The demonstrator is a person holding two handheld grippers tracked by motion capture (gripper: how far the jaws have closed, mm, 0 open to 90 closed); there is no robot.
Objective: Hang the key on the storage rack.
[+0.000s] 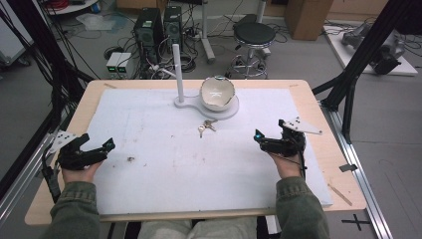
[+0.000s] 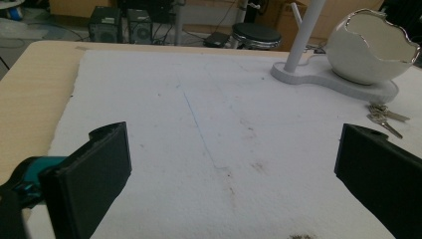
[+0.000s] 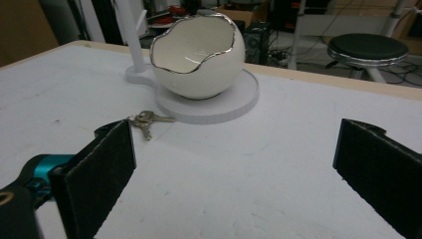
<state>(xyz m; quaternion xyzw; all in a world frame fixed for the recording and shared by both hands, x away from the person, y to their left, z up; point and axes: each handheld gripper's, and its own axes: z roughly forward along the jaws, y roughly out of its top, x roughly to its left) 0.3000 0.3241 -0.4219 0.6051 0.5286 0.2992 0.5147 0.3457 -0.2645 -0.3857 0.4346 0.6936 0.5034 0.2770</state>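
My left gripper (image 1: pixel 99 144) and right gripper (image 1: pixel 271 133) gape wide, empty; keys (image 1: pixel 205 126) lie between, just before the eggshell bowl (image 1: pixel 217 93) on its white stand (image 1: pixel 185 103).

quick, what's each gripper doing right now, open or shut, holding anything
Left gripper: open, jaws wide apart, holding nothing.
Right gripper: open, jaws wide apart, holding nothing; the keys lie on the mat ahead of it.

left claw (image 1: pixel 97 145): jaws wide apart, low | right claw (image 1: pixel 268 133): jaws wide apart, low
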